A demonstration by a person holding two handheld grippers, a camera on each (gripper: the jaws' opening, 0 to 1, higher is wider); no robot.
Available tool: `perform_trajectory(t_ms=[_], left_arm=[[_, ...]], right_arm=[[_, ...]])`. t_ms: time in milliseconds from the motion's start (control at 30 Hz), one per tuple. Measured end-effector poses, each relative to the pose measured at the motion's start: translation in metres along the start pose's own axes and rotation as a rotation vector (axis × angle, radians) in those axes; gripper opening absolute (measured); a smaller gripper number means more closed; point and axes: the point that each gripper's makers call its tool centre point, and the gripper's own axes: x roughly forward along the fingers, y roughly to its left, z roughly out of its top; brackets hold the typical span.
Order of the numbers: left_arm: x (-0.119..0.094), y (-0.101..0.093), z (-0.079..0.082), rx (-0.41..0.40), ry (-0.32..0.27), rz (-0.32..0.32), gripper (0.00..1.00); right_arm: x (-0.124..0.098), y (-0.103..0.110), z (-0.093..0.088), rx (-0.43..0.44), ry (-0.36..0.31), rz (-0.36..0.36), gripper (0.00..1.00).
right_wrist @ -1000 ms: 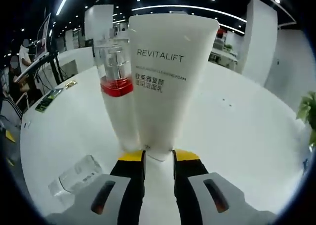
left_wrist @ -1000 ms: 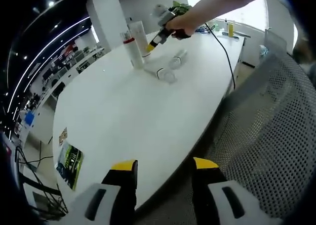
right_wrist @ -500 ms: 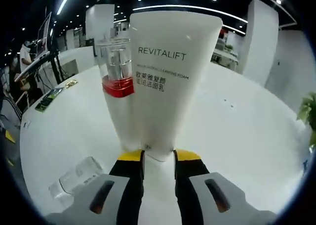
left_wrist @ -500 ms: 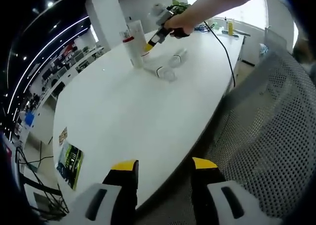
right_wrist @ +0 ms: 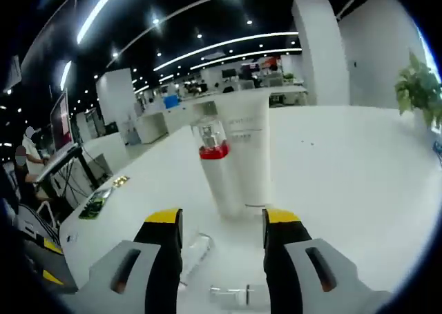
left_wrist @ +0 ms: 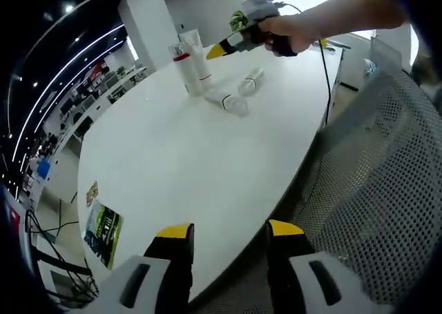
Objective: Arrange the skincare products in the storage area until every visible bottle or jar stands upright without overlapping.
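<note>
Working tabletop: the white tabletop (right_wrist: 359,162) spreads ahead of my right claw (right_wrist: 222,221) and beyond my left claw (left_wrist: 228,232), which hangs near its close edge beside a mesh chair (left_wrist: 387,190).
Standing pair: the white tube (right_wrist: 248,152) stands upright dead ahead of my right claw, touching the red-banded pump bottle (right_wrist: 215,165) just to its left; both look settled.
Lying pieces: two clear bottles (left_wrist: 238,94) lie on their sides, below and just short of my right claw's jaws; in the right gripper view one lies between the jaws (right_wrist: 231,295), another by the left jaw (right_wrist: 197,248).
Right claw: released, jaws apart, nothing between them, clear of the tube.
Left claw: released, jaws apart, holding nothing, well away from the products.
Step in hand: I judge the next job is standing a fallen bottle.
Doing it well: dip low, close across the bottle's body near its middle, tip it up slowly, set it beside the pair without nudging them.
</note>
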Motion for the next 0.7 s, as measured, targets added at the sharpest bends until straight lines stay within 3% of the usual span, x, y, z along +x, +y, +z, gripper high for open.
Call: perform_trajectory(t_ms=[67, 167, 300, 433, 533, 600, 633, 700], left_arm=[[0.000, 0.004, 0.006, -0.031, -0.038, 0.018, 0.44], [-0.001, -0.001, -0.003, 0.046, 0.008, 0.012, 0.41], [-0.003, -0.001, 0.005, 0.029, -0.027, 0.012, 0.42], [-0.003, -0.001, 0.007, 0.034, -0.038, 0.011, 0.42], [-0.003, -0.002, 0.007, 0.043, -0.039, 0.008, 0.42], [-0.002, -0.001, 0.006, 0.046, -0.033, 0.012, 0.42], [-0.002, 0.000, 0.005, 0.045, -0.029, 0.013, 0.42], [-0.002, 0.001, 0.004, 0.038, -0.021, 0.013, 0.42]], right_arm=[[-0.011, 0.010, -0.012, -0.043, 0.035, 0.005, 0.47], [-0.024, 0.023, -0.023, -0.044, 0.051, 0.033, 0.47], [-0.041, 0.026, -0.039, -0.092, 0.090, 0.028, 0.47], [-0.054, 0.024, -0.052, -0.071, 0.128, 0.018, 0.47], [-0.052, 0.007, -0.061, -0.128, 0.179, -0.004, 0.46], [-0.049, -0.003, -0.060, -0.214, 0.199, -0.011, 0.49], [-0.044, -0.008, -0.064, -0.295, 0.233, 0.020, 0.51], [-0.040, -0.014, -0.073, -0.373, 0.309, 0.061, 0.56]])
